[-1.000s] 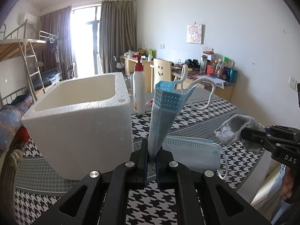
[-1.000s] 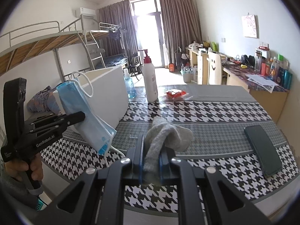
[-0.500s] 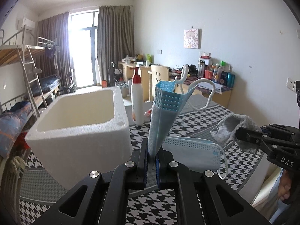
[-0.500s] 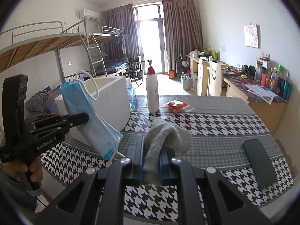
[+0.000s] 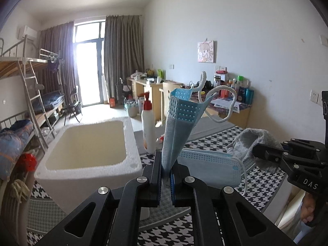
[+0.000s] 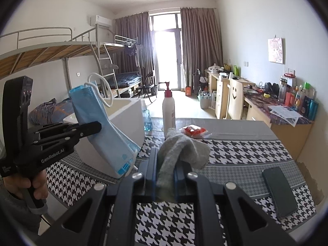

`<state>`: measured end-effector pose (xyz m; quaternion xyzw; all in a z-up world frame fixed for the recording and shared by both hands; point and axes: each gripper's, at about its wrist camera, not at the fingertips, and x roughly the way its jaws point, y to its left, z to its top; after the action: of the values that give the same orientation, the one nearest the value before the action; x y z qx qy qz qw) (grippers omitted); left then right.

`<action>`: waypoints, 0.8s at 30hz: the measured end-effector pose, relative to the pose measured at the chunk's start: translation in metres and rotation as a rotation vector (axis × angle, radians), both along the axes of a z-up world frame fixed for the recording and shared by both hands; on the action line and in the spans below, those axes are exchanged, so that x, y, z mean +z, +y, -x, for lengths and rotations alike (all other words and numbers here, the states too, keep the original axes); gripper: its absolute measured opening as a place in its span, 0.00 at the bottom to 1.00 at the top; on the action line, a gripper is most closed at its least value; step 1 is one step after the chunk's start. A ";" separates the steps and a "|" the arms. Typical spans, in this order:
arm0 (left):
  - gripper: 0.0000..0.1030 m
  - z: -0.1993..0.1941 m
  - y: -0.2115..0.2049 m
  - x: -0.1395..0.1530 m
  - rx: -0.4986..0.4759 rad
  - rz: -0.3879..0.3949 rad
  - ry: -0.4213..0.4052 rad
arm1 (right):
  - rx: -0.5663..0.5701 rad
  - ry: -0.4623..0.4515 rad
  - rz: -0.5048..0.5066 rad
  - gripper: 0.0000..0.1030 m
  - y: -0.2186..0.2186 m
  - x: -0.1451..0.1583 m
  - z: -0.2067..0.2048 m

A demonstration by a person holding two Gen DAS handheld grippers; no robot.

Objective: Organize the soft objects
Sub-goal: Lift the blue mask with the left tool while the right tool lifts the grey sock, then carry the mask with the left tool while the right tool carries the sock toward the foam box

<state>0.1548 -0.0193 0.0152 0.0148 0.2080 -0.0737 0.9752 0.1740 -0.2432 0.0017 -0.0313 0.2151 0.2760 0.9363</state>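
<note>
My left gripper [image 5: 166, 176] is shut on a folded blue face mask [image 5: 180, 123] and holds it in the air to the right of the white foam box [image 5: 90, 164]. The mask also shows in the right wrist view [image 6: 102, 127], in front of the box [image 6: 125, 121]. My right gripper [image 6: 165, 176] is shut on a grey sock [image 6: 180, 151], held above the houndstooth tablecloth [image 6: 235, 149]. The sock shows at the right of the left wrist view [image 5: 252, 141].
A white pump bottle with a red top [image 6: 168, 110] stands behind the box, next to a small blue bottle [image 6: 146, 120]. A red packet [image 6: 193, 130] lies beyond the sock. A dark phone [image 6: 279, 190] lies near the table's right front edge.
Both grippers have risen with their loads. The left wrist view now looks down into the box's opening. The table appears lower in both views.
</note>
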 end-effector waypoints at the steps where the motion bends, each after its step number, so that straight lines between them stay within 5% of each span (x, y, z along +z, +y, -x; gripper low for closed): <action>1: 0.07 0.000 0.000 0.003 0.000 -0.003 -0.007 | -0.001 -0.004 -0.002 0.15 0.000 0.001 0.000; 24: 0.07 -0.017 0.019 0.032 0.066 0.005 -0.068 | 0.016 -0.079 -0.039 0.15 0.010 0.031 -0.011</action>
<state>0.1723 -0.0008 0.0474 0.0082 0.1750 -0.0413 0.9837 0.1850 -0.2329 0.0326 -0.0256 0.1724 0.2863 0.9421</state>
